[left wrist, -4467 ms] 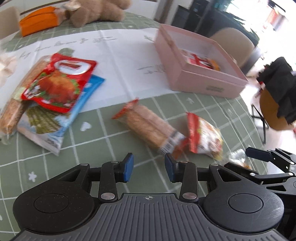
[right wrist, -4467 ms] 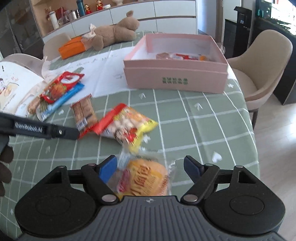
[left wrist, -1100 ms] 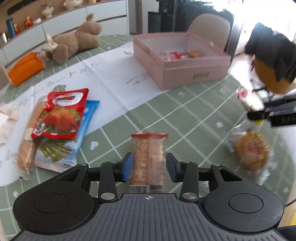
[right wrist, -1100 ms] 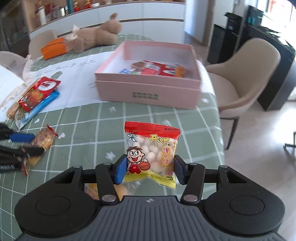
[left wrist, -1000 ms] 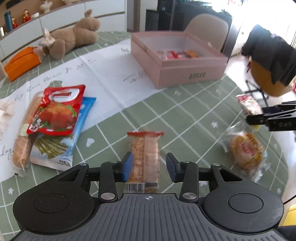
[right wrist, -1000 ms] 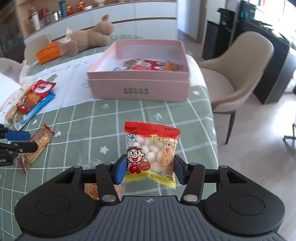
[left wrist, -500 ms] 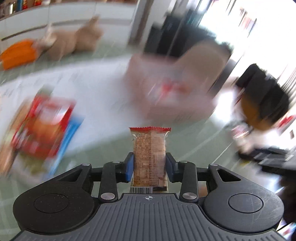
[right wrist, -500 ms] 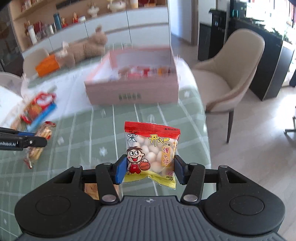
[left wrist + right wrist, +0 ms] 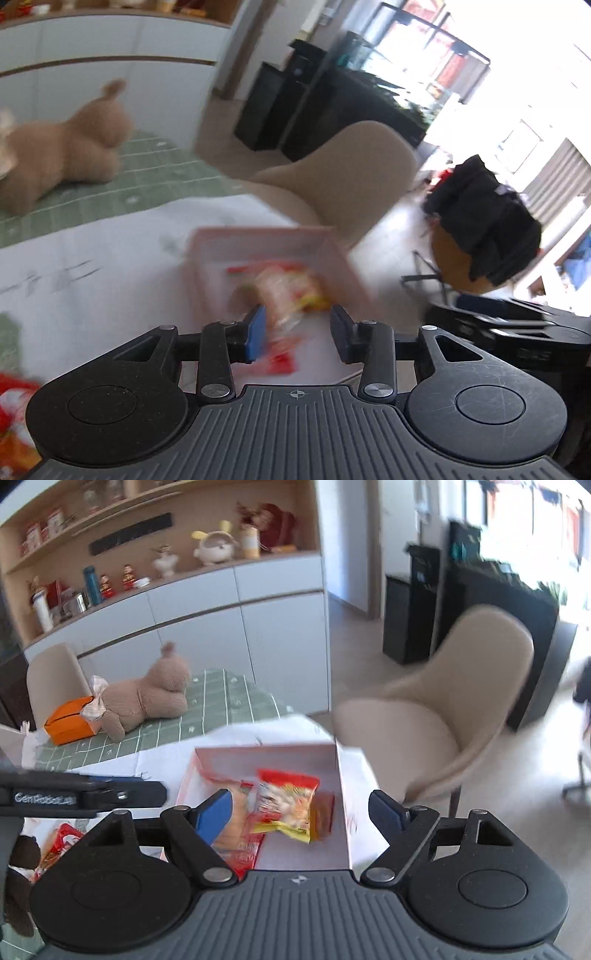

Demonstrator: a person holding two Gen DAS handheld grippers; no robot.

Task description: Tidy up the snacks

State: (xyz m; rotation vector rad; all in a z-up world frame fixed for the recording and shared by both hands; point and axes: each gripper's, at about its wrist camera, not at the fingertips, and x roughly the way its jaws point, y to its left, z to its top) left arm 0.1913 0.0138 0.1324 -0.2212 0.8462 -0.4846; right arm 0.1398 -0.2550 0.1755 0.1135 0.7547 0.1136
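Two grippers hang over the pink box [image 9: 341, 805], and both have just been opening. The right gripper [image 9: 301, 810] stands wide, nothing touching its blue pads; the red-and-yellow puff bag [image 9: 286, 805] sits between and just beyond its jaws, tilted, apparently dropping into the box among the packets already there. The left gripper [image 9: 298, 330] is about half open; its view is smeared, and I cannot tell for sure whether anything is still pinched, though no pad seems pressed on the blurred packet [image 9: 286, 295] ahead of its tips. The cracker pack [image 9: 236, 830] appears to lie inside the box beside the right gripper's left pad.

Judging from this, the task is partly done: several snacks are boxed, while at least one red pouch [image 9: 59, 840] remains out on the table, left of the right jaws.

Beyond the box lies a white sheet [image 9: 236, 744] over a green checked tablecloth [image 9: 221, 698], with a plush bear [image 9: 147, 699] and an orange pouch [image 9: 68, 720]. Farther off stand a beige chair [image 9: 443, 720], white cabinets [image 9: 221, 627] and shelves of ornaments [image 9: 207, 550].
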